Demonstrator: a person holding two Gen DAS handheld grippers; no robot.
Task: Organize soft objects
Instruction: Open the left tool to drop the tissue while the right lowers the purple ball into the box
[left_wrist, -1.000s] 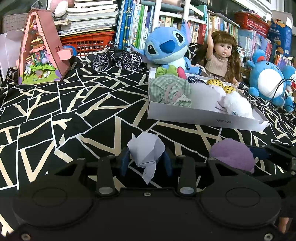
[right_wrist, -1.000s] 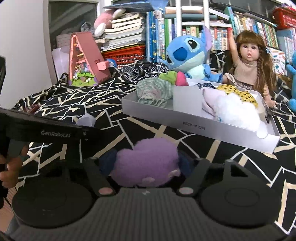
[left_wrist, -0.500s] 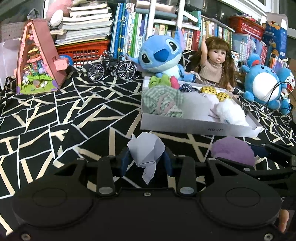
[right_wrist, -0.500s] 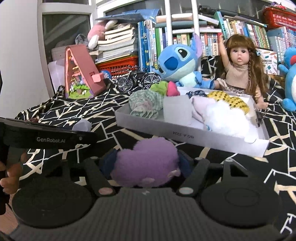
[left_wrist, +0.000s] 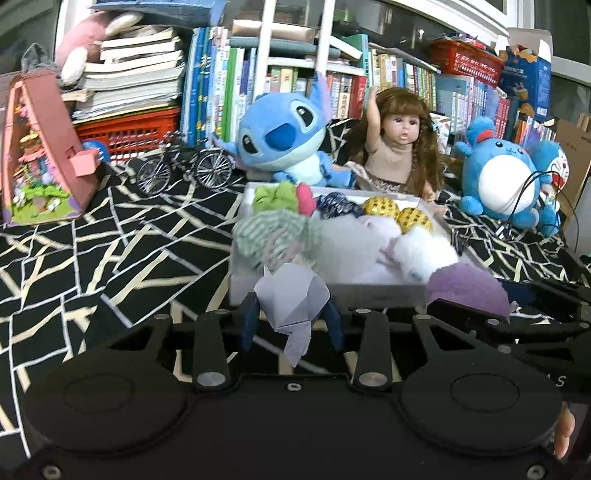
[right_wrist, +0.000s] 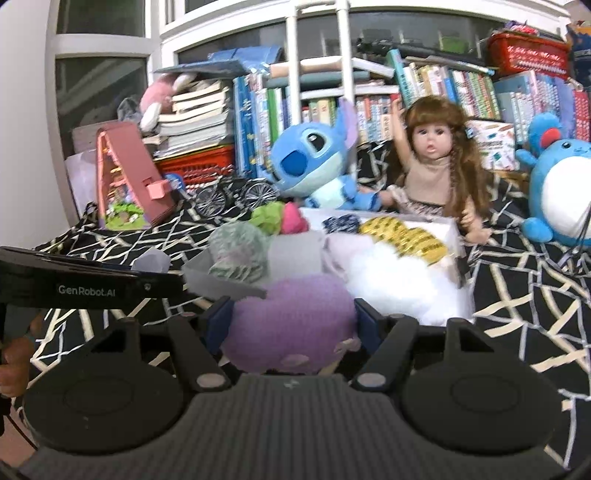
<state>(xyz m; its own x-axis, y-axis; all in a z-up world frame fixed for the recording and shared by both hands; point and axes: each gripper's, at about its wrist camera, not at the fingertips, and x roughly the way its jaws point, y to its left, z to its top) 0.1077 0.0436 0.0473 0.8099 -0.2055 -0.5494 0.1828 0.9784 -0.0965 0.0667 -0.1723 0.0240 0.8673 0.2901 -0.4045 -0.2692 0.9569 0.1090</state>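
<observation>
Purple plush (right_wrist: 291, 325) clamped in right gripper (right_wrist: 291, 326) jaws, grey cloth (left_wrist: 291, 301) in left gripper (left_wrist: 291, 321) jaws, both level beside white box (right_wrist: 448, 227)

Two handheld grippers, each clamped on a soft item, held side by side.

The left gripper (left_wrist: 291, 321) has its blue fingers (left_wrist: 248, 321) pressed against a pale lilac cloth piece (left_wrist: 291, 299). Just to its right, the right gripper (right_wrist: 293, 325) squeezes a fluffy purple plush (right_wrist: 291, 325) between its blue pads (right_wrist: 218, 321). Bare fingertips of the person's left hand (right_wrist: 14, 358) grip the left handle; a fingertip of the right hand (left_wrist: 563, 435) peeks in at the lower right.
</observation>
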